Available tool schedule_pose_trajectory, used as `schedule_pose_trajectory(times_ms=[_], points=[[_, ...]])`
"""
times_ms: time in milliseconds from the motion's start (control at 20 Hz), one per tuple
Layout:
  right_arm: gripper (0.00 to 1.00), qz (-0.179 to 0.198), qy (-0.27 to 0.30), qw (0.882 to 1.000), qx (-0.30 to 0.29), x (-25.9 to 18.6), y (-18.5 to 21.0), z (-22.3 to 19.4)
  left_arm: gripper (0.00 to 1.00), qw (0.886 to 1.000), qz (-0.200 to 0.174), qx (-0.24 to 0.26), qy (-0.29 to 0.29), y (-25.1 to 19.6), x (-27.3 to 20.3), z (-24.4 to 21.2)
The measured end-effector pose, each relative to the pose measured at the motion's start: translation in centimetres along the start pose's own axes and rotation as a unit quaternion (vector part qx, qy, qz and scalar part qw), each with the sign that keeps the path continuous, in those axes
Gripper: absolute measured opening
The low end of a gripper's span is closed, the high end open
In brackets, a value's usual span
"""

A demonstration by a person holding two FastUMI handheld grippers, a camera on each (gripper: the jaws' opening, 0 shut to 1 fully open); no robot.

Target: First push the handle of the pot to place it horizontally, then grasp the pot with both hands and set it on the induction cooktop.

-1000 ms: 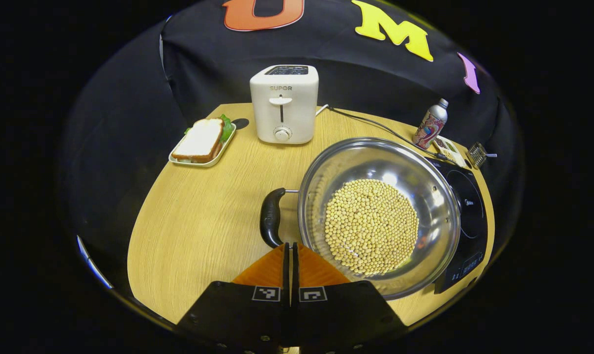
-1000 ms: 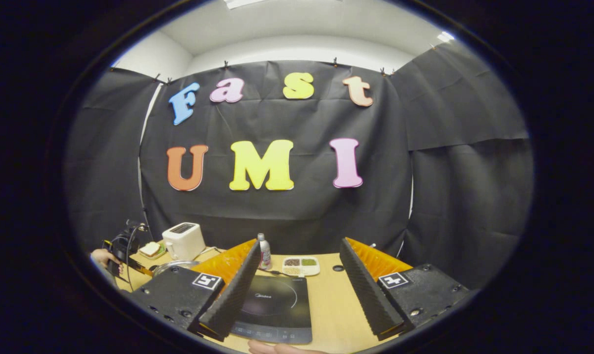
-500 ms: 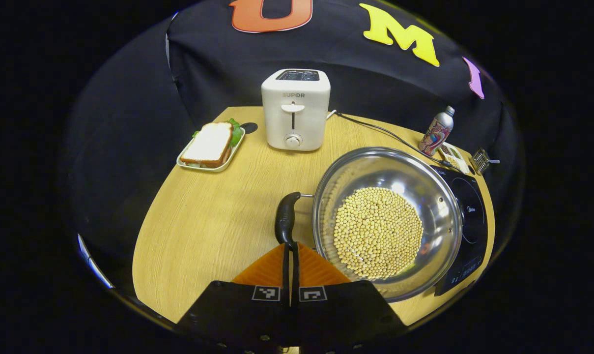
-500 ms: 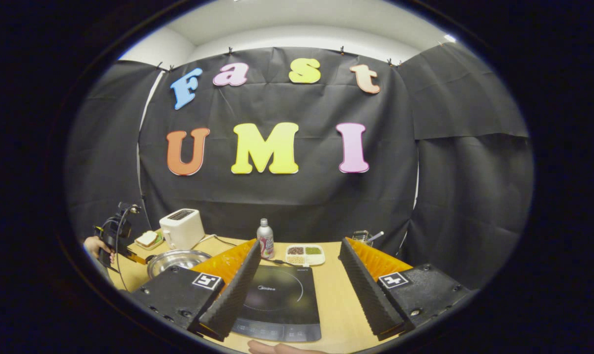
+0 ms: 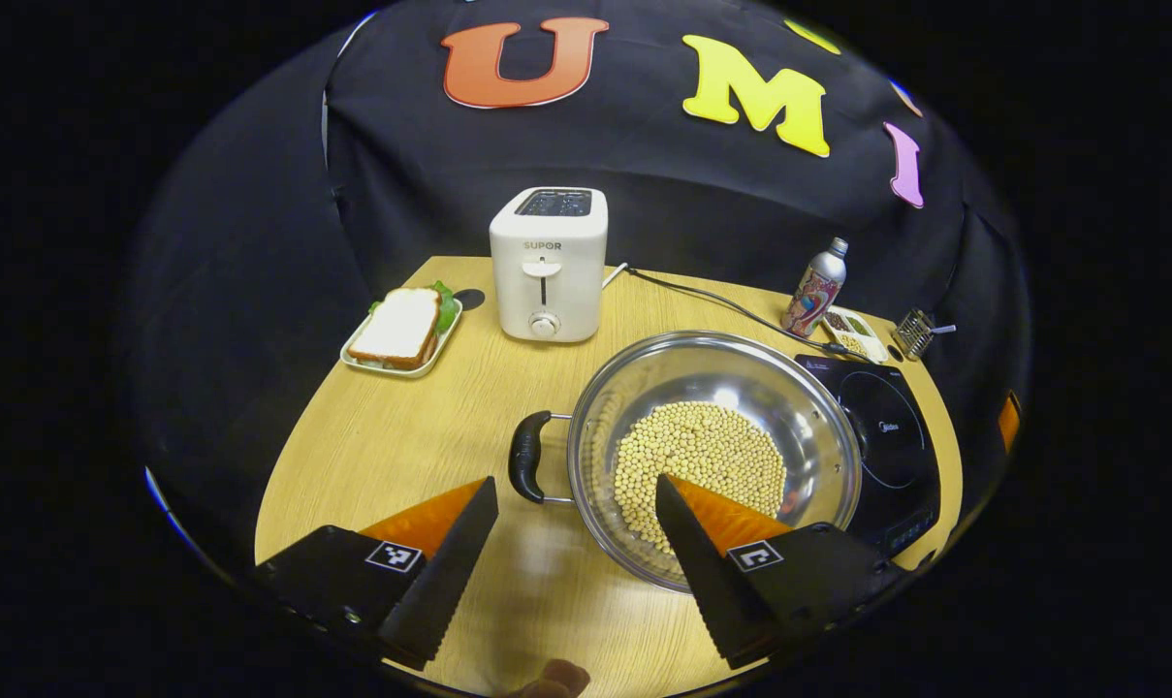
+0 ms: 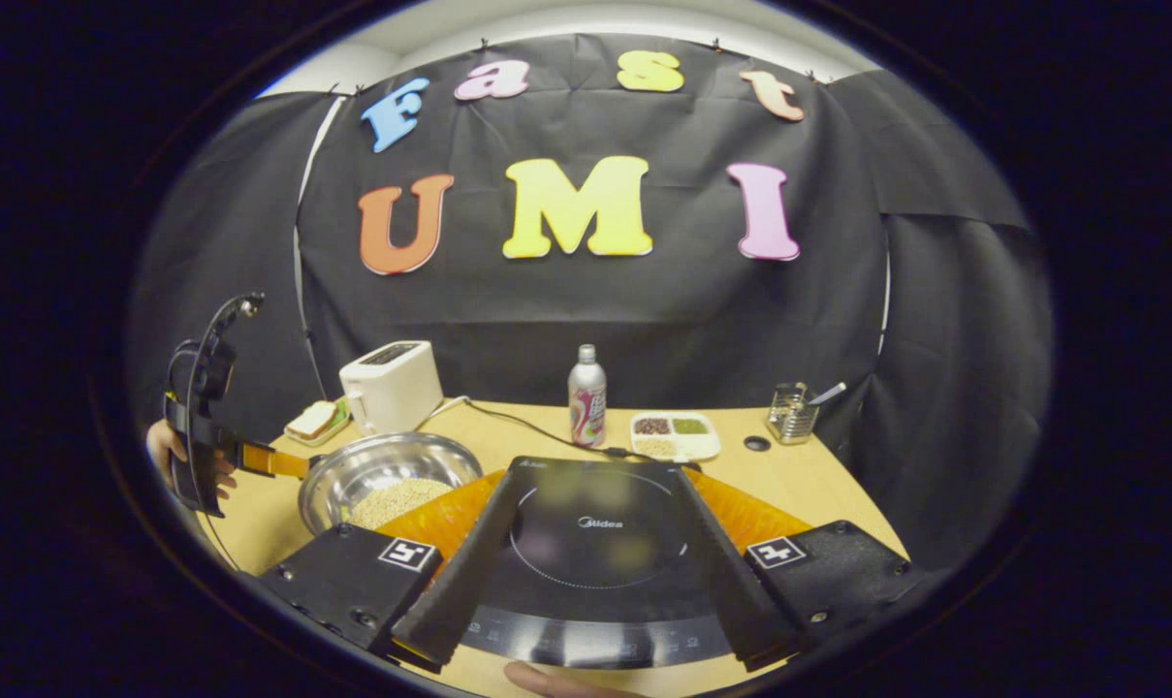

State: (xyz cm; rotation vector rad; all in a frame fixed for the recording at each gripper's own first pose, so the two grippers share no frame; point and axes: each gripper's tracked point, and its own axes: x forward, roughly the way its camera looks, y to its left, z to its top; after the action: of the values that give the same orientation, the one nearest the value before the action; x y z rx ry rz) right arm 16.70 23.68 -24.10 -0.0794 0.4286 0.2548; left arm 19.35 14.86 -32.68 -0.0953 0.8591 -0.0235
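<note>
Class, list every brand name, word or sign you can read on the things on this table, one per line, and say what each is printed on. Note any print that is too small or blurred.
"SUPOR": front of the toaster.
"Midea": top of the induction cooktop.
Bottle: printed wrap, too blurred to read.
Cooktop's front control marks: too small to read.

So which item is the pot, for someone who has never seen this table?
On the wooden table, look between the white toaster and the black induction cooktop. The pot is the wide shiny steel bowl holding pale beans, with a black handle on its side.
</note>
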Motion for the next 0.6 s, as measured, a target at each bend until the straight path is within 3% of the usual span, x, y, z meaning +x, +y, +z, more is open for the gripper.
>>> schedule_pose_trajectory(times_ms=[550,600], points=[[1.00,0.029,0.103,0.994,0.014,9.8,6.6,-7.1,0.98,0.999,0.019,0.008,0.027,2.1,4.5,-1.0],[1.00,0.028,0.103,0.994,0.010,10.5,7.0,-7.1,0.89,0.999,0.020,0.007,0.031,2.2,4.9,-1.1]])
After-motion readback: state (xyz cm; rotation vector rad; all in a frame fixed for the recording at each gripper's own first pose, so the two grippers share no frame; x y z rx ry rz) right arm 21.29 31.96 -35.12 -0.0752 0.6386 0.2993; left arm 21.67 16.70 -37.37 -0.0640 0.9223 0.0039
